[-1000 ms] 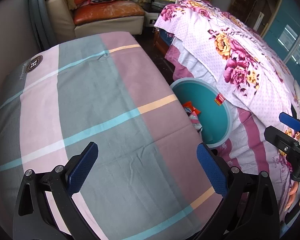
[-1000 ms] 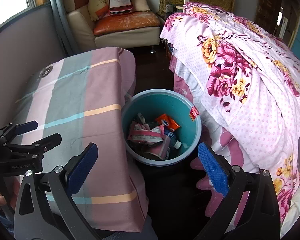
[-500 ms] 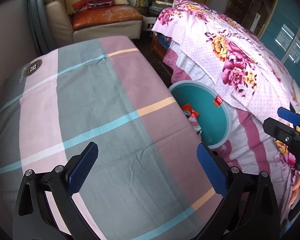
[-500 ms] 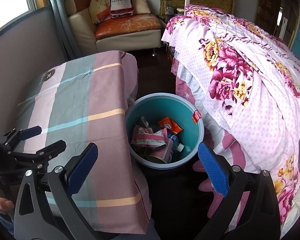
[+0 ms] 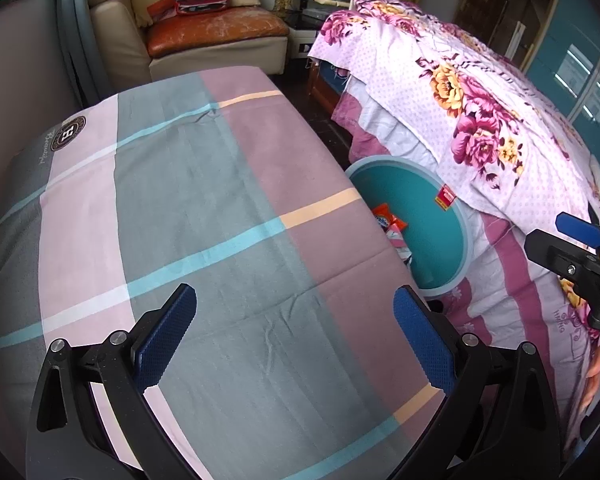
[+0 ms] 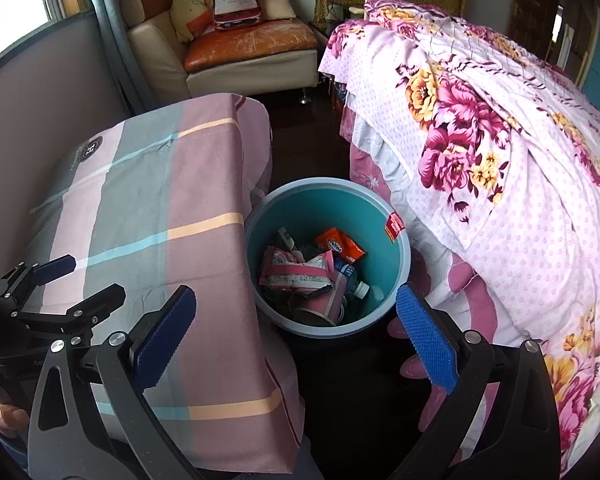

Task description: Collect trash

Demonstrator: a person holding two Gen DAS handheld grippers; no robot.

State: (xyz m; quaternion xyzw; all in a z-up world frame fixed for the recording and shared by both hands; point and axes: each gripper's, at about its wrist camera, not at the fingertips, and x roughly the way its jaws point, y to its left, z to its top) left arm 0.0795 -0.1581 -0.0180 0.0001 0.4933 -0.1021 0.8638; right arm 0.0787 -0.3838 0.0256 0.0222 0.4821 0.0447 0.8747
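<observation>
From the left wrist, the left tool (image 5: 294,340) is hanging released and empty over the bench (image 5: 204,216), whose plaid cloth is showing no litter at all. Compared with a second ago the view is sitting a little further back and higher, so more of the cloth is coming into frame and the teal bin (image 5: 466,240) is appearing slightly lower at the bench's right edge, squeezed between it and the floral bed (image 5: 492,128). Only an orange packet (image 5: 386,218) is peeking over the cloth edge inside the bin. The right tool (image 5: 576,248) is poking in at the far right.

From the right wrist, the right tool (image 6: 296,328) is also spread wide with nothing between its blue pads (image 6: 426,338), and it is looking almost straight down into the bin (image 6: 404,264), which is drifting toward the middle of the frame over the last second as the tool eases back. The trash is lying inside: a pink wrapper (image 6: 296,268), the orange packet (image 6: 340,246), a small bottle (image 6: 350,280) and a cup near the bottom. The left tool (image 6: 76,280) is showing at the left edge above the bench (image 6: 140,216).

Both tools backing off empty, with the cloth bare, suggests the collecting is essentially finished.
</observation>
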